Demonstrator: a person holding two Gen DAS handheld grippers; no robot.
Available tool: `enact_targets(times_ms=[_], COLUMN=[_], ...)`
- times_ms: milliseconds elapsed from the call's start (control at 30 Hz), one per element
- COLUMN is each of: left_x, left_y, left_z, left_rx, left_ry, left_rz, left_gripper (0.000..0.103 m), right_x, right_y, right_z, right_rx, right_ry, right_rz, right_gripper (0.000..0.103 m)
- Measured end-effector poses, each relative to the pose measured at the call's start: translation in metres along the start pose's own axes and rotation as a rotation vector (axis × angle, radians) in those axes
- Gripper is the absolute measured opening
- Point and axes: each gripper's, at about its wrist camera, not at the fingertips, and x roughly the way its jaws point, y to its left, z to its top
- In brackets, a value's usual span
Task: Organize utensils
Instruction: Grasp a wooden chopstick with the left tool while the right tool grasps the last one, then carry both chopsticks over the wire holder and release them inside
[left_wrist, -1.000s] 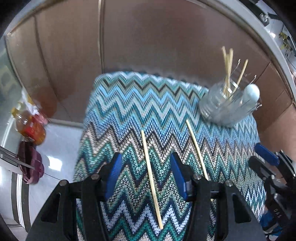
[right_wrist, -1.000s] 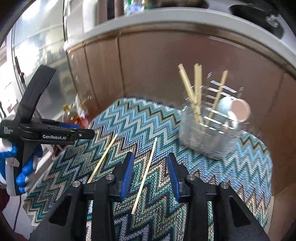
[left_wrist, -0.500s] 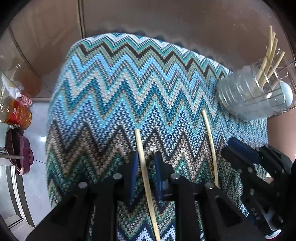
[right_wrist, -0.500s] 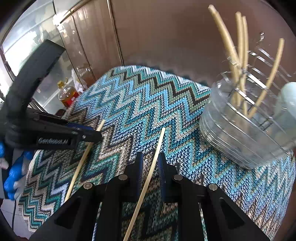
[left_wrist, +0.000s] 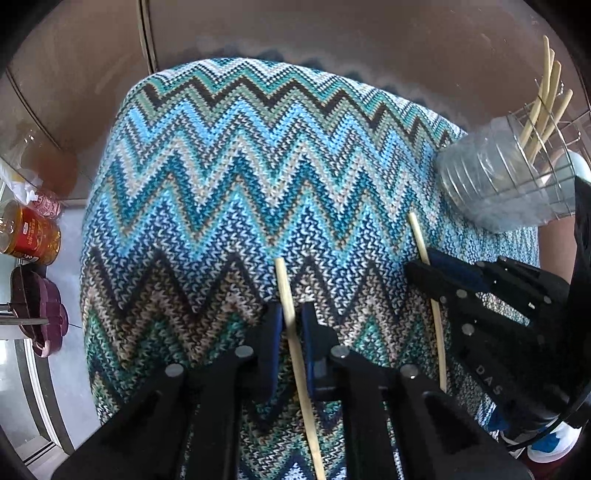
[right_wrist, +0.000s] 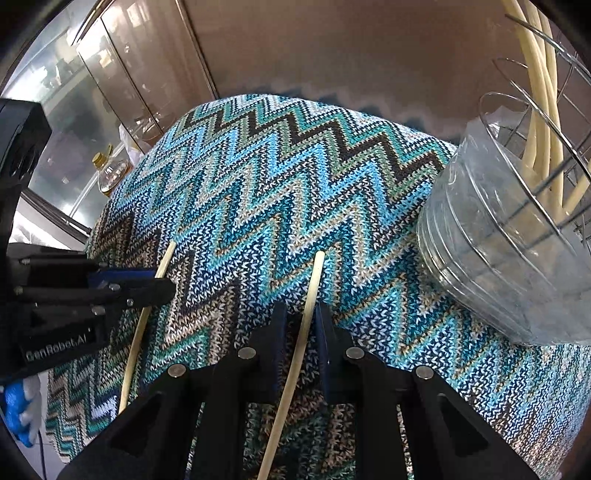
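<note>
My left gripper (left_wrist: 292, 317) has its fingers nearly together around one chopstick (left_wrist: 291, 328), the blue pads close on either side of the shaft; I cannot tell whether they actually touch it. That chopstick lies flat on the zigzag-knit cloth (left_wrist: 240, 177) covering the counter, its long axis running from the near edge toward the far edge, with its far tip sticking out just past my fingertips.

My right gripper (right_wrist: 300, 321) is set the same way around a second chopstick (right_wrist: 306, 314), fingers narrowed to a slim gap with the stick running straight up the middle. It too lies flat, pointing toward the far edge and leaning slightly toward the right.

The two sticks lie roughly parallel, near each other, each threaded through its own fingers. In the left wrist view, the right gripper crosses over its chopstick near the right edge of the cloth.

Toward the far right corner stands a clear ribbed plastic holder (right_wrist: 509, 240) with a wire rack (right_wrist: 546, 110) at it, and several more chopsticks (right_wrist: 539, 92) stand upright inside. Off the left edge, lower down, sits a bottle of amber liquid (left_wrist: 31, 236).
</note>
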Motion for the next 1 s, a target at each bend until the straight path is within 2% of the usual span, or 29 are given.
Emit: enact_targets(times_ms=[67, 233, 367, 467, 733, 1000], left_x=[0.000, -0.002, -0.016, -0.036, -0.107, -0.165], left_y=[-0.003, -0.006, -0.008, -0.017, -0.031, -0.046], left_z=[-0.002, -0.009, -0.019, -0.030, -0.078, -0.121], left_rx=[-0.003, -0.013, -0.027, -0.013, 0.038, 0.068], left_ry=[-0.006, -0.019, -0.056, -0.116, -0.297, -0.406], left_rz=[0.006, 0.028, -0.008, -0.020, -0.051, -0.073], left_gripper=[0.008, 0.006, 0.005, 0.005, 0.005, 0.005], right_x=[0.000, -0.011, -0.040, -0.068, -0.155, -0.225], right_y=[0.000, -0.004, -0.004, 0.001, 0.013, 0.018], right_z=[0.000, -0.008, -0.027, -0.042, -0.102, -0.151], right_rx=[0.006, 0.046, 0.056, 0.052, 0.045, 0.052], right_ry=[-0.001, -0.022, -0.070, -0.129, -0.354, -0.487], right_rz=[0.001, 0.042, 0.072, 0.089, 0.150, 0.143], right_gripper=[0.007, 0.005, 0.005, 0.005, 0.005, 0.005])
